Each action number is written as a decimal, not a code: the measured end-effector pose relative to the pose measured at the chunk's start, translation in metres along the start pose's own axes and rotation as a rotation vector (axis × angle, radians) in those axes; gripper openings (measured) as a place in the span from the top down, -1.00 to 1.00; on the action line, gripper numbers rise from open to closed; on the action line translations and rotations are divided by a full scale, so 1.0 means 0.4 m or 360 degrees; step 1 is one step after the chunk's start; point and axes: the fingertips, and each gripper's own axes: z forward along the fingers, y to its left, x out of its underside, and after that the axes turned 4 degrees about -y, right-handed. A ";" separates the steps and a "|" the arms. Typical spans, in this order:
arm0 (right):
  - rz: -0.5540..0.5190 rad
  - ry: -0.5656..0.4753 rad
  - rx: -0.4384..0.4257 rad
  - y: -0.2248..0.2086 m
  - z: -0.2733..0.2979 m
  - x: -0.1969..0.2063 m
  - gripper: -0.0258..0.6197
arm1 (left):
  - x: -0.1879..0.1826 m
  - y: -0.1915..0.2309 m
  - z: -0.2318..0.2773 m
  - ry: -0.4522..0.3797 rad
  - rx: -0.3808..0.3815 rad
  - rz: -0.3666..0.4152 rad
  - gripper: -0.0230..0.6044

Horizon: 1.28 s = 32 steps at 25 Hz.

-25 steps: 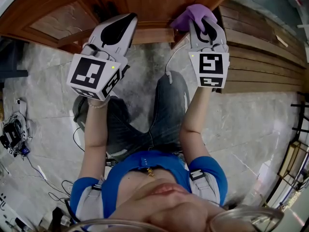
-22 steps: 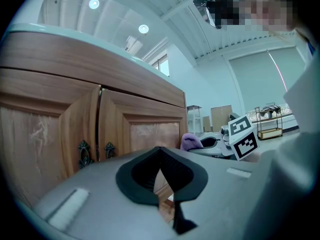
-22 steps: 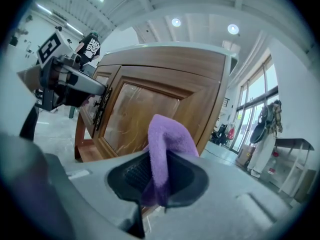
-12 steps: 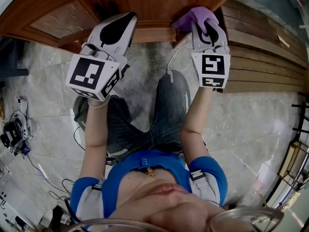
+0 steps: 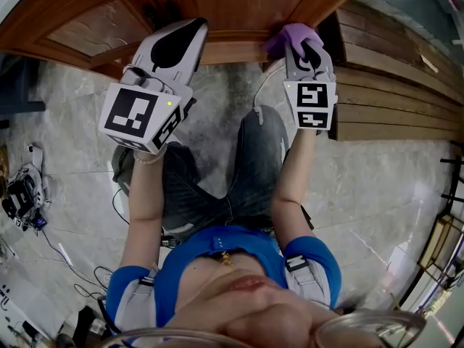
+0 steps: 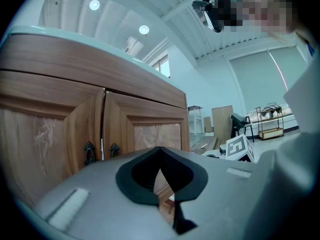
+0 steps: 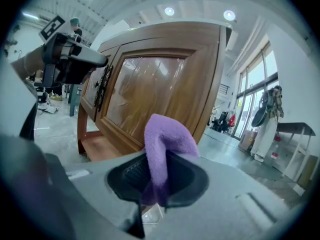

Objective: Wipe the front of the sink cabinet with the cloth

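Jeans (image 5: 246, 172) and my blue top (image 5: 217, 249) sit nearest under the head camera, with both forearms reaching out over the grey stone floor (image 5: 217, 107). Each arm ends in a marker cube, the left one (image 5: 139, 116) tilted and the right one (image 5: 314, 106) squarer to the camera.

Beyond the cubes, my left gripper (image 6: 167, 194) is held up in front of the cabinet with its jaws drawn together. Only a thin slit is left between the black pads, and nothing is in it. Its tip overlaps the lower rail below the middle doors.

My right gripper (image 7: 157, 194) is clamped on the purple cloth (image 7: 165, 139). The cloth folds up out of the jaws and flops forward. From the head view the cloth lies against the bottom right corner of the sink cabinet (image 5: 232, 6), at the lower frame of the right-hand door (image 7: 150, 94). I cannot tell for certain that it touches the wood.

Farther on, the left gripper view shows two dark metal handles (image 6: 90, 151) where the middle doors meet, and a pale countertop (image 6: 75, 39) above them. Wooden planks (image 5: 391, 85) lie on the floor to the right of the cabinet. Tall windows (image 7: 250, 84) stand at the far end of the room.
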 end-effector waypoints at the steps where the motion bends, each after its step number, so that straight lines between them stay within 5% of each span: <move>1: 0.0006 0.0004 0.0003 0.002 0.002 0.003 0.72 | -0.001 0.002 -0.003 0.0000 -0.0004 0.0001 0.93; 14: 0.0022 0.0016 0.0052 0.007 0.008 0.003 0.72 | 0.004 0.019 -0.016 0.0010 -0.0046 0.0000 0.93; 32: -0.0025 -0.0017 -0.0134 0.123 0.057 -0.053 0.73 | 0.005 0.045 -0.043 0.0018 -0.0102 0.0003 0.93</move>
